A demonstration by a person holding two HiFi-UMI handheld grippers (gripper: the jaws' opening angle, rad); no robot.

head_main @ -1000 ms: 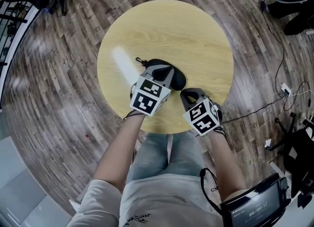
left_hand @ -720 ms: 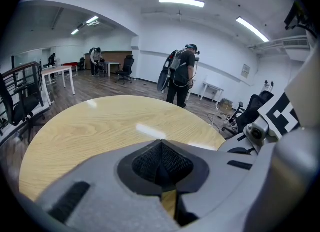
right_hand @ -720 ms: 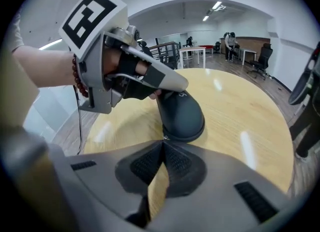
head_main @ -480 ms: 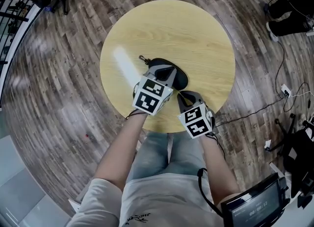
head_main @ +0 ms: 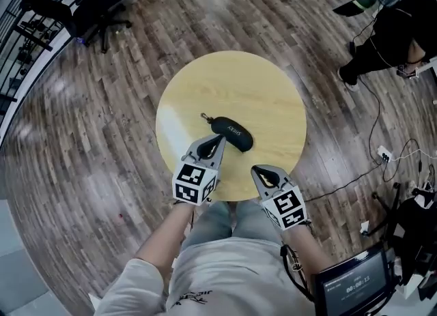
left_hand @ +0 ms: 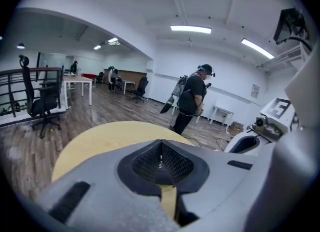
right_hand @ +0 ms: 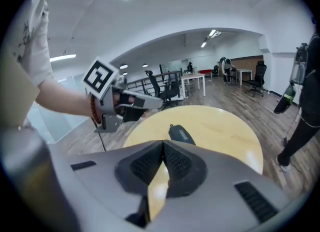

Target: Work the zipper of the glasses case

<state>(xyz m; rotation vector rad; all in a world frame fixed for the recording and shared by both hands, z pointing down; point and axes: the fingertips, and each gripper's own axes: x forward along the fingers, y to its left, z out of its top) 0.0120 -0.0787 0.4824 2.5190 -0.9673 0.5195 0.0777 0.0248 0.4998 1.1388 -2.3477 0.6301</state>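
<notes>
Two ribbed-padded grippers are held pressed together, empty: left gripper (head_main: 218, 141) just beside the black oblong glasses case (head_main: 231, 134) laid on the round pale wooden table (head_main: 273, 99), right gripper (head_main: 262, 171) at its near edge.

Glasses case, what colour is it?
Black. The glasses case shows best in the head view.

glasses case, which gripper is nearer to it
Left. The left gripper is right beside the glasses case, on its near side; the right gripper sits at the table edge, apart from it.
</notes>
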